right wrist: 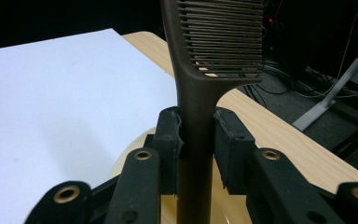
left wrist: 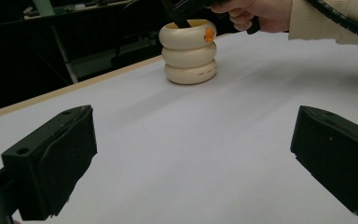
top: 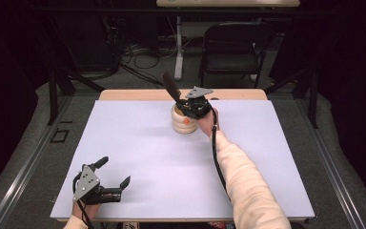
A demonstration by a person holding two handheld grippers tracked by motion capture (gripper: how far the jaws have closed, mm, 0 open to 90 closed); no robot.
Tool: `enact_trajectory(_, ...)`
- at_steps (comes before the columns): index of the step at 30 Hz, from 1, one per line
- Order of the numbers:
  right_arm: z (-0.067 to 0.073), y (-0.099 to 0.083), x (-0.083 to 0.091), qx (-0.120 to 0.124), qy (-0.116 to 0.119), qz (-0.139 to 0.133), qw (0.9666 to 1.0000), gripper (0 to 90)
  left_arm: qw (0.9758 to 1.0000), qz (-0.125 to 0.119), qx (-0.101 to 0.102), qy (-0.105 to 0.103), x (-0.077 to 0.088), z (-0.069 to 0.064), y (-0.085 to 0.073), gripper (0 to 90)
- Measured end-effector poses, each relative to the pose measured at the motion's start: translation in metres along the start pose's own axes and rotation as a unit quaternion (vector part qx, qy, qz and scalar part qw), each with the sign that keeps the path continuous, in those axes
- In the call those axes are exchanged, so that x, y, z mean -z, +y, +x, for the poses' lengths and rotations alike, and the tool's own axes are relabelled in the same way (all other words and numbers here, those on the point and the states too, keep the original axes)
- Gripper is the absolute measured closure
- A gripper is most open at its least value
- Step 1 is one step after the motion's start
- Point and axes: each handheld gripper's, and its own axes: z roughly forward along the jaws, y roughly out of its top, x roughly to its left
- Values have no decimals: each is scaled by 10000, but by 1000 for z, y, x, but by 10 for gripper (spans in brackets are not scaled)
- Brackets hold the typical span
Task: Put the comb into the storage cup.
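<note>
Seen from above at a white table (top: pixel 138 143): right gripper (top: pixel 180 99) clamped on the handle of a brown comb (top: pixel 170 86), directly over the open top of a cream holder (top: pixel 183 120). Comb tilted, toothed end up and leaning away toward the table's far left, handle end down at the holder's mouth. Whether the handle tip touches the holder's inside, impossible to tell.

In the right gripper view: both black pads pressed flat on the comb (right wrist: pixel 200 98) handle from either side, teeth running across the top of the frame, the holder's pale rim (right wrist: pixel 135 144) showing just below the jaws.

Holder shaped like three stacked rings, standing upright near the table's far edge, about mid-width, with a small orange mark on its upper ring. In the left gripper view: holder (left wrist: pixel 188 51) well ahead, the right hand (left wrist: pixel 256 13) just beside its top.

Left gripper (top: pixel 109 179) resting low at the near left corner of the table, well apart from the holder, jaws spread wide with nothing between them. Same in its own view: two black jaws far apart at the bottom corners, bare white tabletop between.

Cream sleeve (top: pixel 248 181) reaching in from the near edge to the right hand. Beyond the table, a dark chair (top: pixel 231 47) and cables on the floor.
</note>
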Motion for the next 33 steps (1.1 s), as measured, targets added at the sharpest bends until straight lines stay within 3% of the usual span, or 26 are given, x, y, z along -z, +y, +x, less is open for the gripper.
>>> enact_trajectory(33, -2, -6, -1, -24, 35, 220, 9997, 704, 10000, -2, -7, 8, 0, 0, 0, 2)
